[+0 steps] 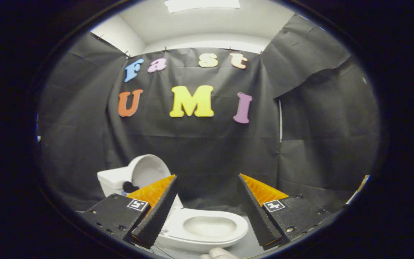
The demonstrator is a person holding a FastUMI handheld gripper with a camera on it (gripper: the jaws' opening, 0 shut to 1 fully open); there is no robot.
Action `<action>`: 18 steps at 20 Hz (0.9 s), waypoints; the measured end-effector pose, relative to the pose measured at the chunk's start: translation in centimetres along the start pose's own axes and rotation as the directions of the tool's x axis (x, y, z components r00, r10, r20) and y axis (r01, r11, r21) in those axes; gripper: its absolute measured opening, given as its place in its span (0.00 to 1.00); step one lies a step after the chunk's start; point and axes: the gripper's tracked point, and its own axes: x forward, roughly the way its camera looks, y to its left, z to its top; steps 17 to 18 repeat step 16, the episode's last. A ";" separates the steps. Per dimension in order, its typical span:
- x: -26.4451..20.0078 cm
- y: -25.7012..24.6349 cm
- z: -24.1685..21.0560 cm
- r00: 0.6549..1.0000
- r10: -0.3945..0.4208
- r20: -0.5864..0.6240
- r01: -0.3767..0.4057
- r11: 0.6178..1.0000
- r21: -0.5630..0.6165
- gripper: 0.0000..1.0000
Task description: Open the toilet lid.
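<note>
Your gripper is wide open, fingers spread well apart, holding nothing and touching nothing. The toilet sits low between and just beyond the fingers, white, bowl facing you. Its lid is already up: it stands near upright against the tank, just past your left finger, which covers the lid's lower edge. The seat ring is down and the bowl opening shows between the two fingers. There's a small dark object by the tank at the lid's base; can't tell what it is. The right finger is clear of the toilet. Black cloth wall hangs behind the toilet. Something pale pokes in right below the bowl; can't tell what.
</note>
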 end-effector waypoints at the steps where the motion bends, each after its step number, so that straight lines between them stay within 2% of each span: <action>1: -0.1 -1.5 -1.8 0.999 -0.016 -0.027 0.016 1.000 -0.002 1.00; 4: -0.4 -4.6 -6.2 0.992 -0.051 -0.111 0.052 0.999 0.007 1.00; 7: -0.5 -5.5 -8.6 0.991 -0.056 -0.121 0.063 0.996 0.055 1.00; 9: -0.2 -5.7 -10.0 0.988 -0.068 -0.137 0.074 0.997 0.039 1.00; 14: -0.6 -3.5 -11.7 0.987 -0.022 -0.157 0.026 0.999 0.025 1.00; 18: -0.5 -2.9 -12.3 0.985 -0.015 -0.174 0.016 1.000 0.005 1.00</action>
